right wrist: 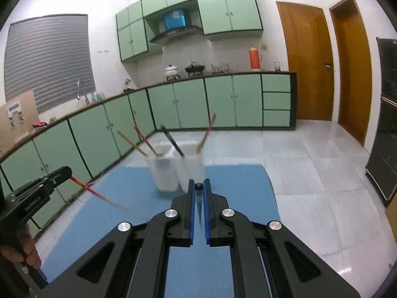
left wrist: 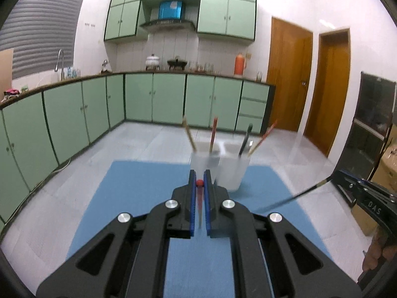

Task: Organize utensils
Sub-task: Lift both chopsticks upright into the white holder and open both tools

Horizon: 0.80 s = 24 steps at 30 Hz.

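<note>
A white two-compartment utensil holder [left wrist: 219, 171] [right wrist: 176, 171] stands on a blue mat [left wrist: 139, 193] [right wrist: 235, 181] and holds several chopsticks leaning outward. My left gripper [left wrist: 199, 182] is shut on a red chopstick [left wrist: 199, 198], held above the mat just in front of the holder; it also shows in the right wrist view [right wrist: 91, 191]. My right gripper [right wrist: 199, 186] is shut on a black chopstick [right wrist: 199, 207], also just before the holder; in the left wrist view the black chopstick [left wrist: 297, 195] sticks out leftward from that gripper [left wrist: 333, 177].
The mat lies on a grey-white tiled floor [right wrist: 310, 164]. Green base cabinets [left wrist: 153, 99] line the far and left walls. Wooden doors [right wrist: 307, 62] stand at the right, with a dark cabinet [right wrist: 387, 124] and cardboard boxes [left wrist: 387, 173] further right.
</note>
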Tool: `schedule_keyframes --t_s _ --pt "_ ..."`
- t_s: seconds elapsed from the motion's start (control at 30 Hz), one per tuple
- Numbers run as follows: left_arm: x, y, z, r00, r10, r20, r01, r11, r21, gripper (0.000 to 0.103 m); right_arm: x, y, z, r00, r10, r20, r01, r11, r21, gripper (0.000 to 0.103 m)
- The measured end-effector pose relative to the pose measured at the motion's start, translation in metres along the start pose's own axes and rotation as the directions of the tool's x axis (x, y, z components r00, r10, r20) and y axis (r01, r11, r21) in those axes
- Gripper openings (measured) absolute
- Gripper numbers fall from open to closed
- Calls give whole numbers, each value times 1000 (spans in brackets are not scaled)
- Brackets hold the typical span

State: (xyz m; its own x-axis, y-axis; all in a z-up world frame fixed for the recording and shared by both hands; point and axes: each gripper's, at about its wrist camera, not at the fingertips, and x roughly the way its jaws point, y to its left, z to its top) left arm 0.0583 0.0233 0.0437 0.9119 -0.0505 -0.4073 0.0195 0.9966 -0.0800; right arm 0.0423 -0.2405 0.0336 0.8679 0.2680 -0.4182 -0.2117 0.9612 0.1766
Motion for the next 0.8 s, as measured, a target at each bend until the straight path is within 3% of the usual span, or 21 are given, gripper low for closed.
schedule_keyframes --t_s 0.47,0.8 --pt "-2 -5 72 987 -105 123 107 994 -15 5 6 13 80 990 134 48 -131 989 -69 6" --pt "-17 -20 144 940 -57 338 49 998 32 5 9 26 174 965 149 216 -124 984 -125 6"
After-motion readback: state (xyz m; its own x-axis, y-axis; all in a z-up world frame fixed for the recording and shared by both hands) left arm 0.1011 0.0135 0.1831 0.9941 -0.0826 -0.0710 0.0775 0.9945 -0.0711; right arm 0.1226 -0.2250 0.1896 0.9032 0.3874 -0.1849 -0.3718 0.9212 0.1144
